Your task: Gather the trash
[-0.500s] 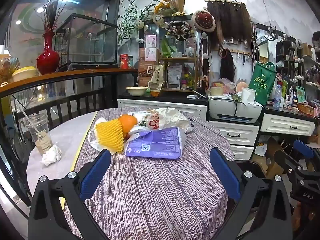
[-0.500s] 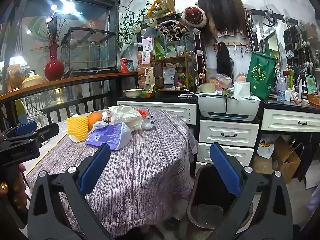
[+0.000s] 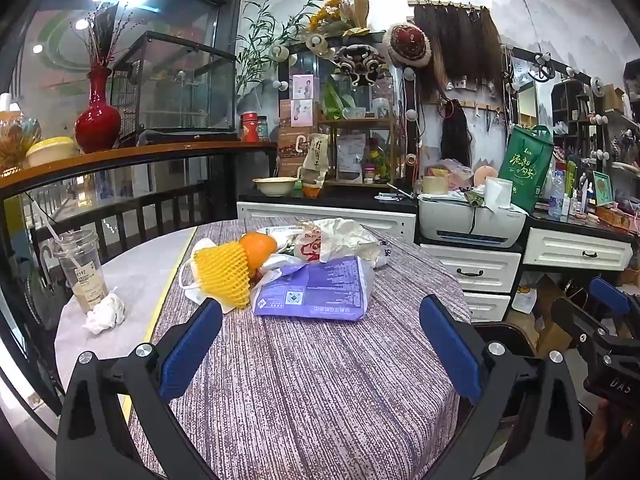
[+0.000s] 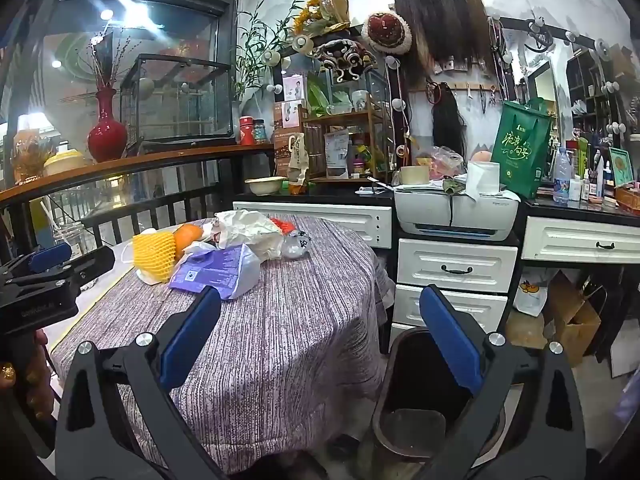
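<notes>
Left claw (image 3: 320, 344): wide open, holding nothing, hovering over the table (image 3: 320, 400).
Right claw (image 4: 320, 344): wide open too, empty, above the bin (image 4: 416, 400).
Trash: purple packet (image 3: 316, 290), foam net (image 3: 222, 272) and wrappers (image 3: 340, 240) piled mid-table; tissue (image 3: 105, 314) by the cup (image 3: 82, 266).
Risk: grabbing the net could roll the orange (image 3: 258, 248) off; a loose pinch may drop the packet short of the bin.

**Colours on the worktop**

The worktop (image 3: 320, 380) wears a purple-and-white streaked cloth. On it lie a purple packet (image 3: 316, 292) with white print, a yellow foam net (image 3: 220, 270), an orange fruit (image 3: 259, 246) and white crumpled paper (image 3: 105, 312). Both claws carry blue pads (image 3: 190, 354) on black frames. The bin (image 4: 412, 400) is dark.
</notes>
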`<action>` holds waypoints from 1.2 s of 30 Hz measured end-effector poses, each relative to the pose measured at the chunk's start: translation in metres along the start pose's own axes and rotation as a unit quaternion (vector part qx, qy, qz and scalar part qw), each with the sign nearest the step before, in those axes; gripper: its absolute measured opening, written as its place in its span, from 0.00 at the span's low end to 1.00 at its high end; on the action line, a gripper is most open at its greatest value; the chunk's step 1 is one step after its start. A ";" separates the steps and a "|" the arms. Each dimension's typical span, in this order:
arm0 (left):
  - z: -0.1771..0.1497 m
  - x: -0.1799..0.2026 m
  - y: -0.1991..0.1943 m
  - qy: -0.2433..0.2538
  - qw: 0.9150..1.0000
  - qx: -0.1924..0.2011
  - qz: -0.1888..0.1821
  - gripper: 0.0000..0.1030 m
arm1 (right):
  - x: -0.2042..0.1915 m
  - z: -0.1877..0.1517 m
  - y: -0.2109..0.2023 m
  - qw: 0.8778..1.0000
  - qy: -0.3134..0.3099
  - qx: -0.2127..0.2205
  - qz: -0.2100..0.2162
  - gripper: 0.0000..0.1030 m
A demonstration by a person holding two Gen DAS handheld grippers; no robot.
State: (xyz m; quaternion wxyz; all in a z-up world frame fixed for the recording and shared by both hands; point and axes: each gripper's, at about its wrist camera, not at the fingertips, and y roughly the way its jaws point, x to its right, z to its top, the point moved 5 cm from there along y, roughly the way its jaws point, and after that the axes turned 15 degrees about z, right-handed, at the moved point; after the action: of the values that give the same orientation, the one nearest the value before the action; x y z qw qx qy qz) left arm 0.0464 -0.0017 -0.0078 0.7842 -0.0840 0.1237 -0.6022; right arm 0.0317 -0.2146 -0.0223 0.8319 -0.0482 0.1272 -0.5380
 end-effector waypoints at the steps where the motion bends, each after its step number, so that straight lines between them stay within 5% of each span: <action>1: 0.001 0.000 0.000 0.000 1.000 -0.001 0.000 0.95 | 0.001 0.000 0.000 1.000 0.001 -0.001 0.000 0.95; 36: -0.008 -0.003 0.007 0.000 1.000 -0.001 0.003 0.95 | 0.006 0.000 0.003 1.000 0.012 -0.004 0.001 0.95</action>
State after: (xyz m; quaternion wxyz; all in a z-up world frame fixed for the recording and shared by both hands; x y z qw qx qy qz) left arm 0.0495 0.0028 -0.0167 0.7857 -0.0843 0.1250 -0.6000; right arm 0.0365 -0.2186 -0.0239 0.8306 -0.0450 0.1397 -0.5372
